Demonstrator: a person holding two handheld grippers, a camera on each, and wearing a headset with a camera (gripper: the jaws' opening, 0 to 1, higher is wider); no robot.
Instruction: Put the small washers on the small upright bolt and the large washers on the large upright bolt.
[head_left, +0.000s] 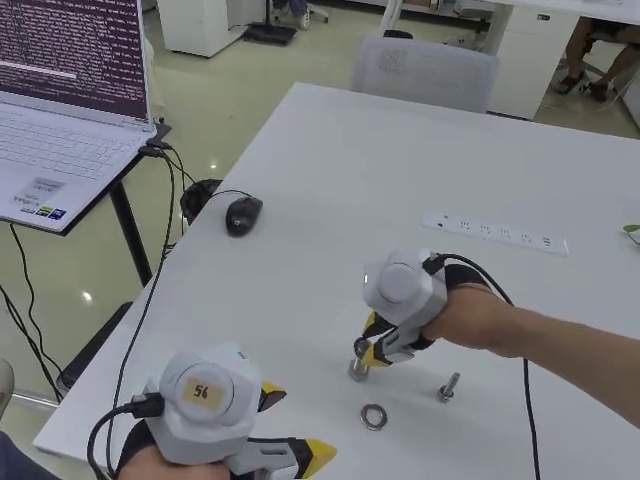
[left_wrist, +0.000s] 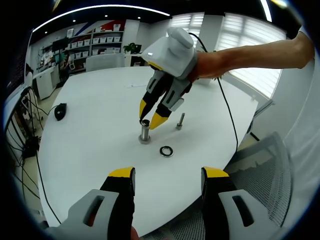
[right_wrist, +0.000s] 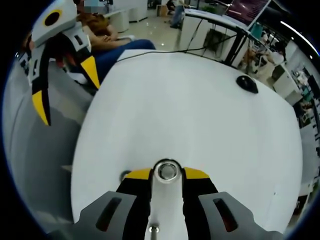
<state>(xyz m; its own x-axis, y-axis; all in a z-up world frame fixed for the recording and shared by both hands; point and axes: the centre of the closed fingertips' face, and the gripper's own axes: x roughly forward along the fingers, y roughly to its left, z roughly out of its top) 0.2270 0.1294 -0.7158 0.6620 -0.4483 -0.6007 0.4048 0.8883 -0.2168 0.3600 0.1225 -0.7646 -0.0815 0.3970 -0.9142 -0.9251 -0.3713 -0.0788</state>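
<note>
Yellow-tipped, pinching a large washer (right_wrist: 167, 171) atop the large upright bolt (left_wrist: 145, 134) with right hand-held gripper (left_wrist: 149, 120); holding left hand-held gripper (left_wrist: 168, 176) wide by the tabletop (head_left: 330, 200) near edge.

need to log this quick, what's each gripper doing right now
left gripper: open, holding nothing
right gripper: shut on the top of the large bolt

one large bolt (head_left: 358, 370), one small bolt (head_left: 448, 387), one loose washer (head_left: 374, 416)

Bright, even light; gripper views bend edges.
</note>
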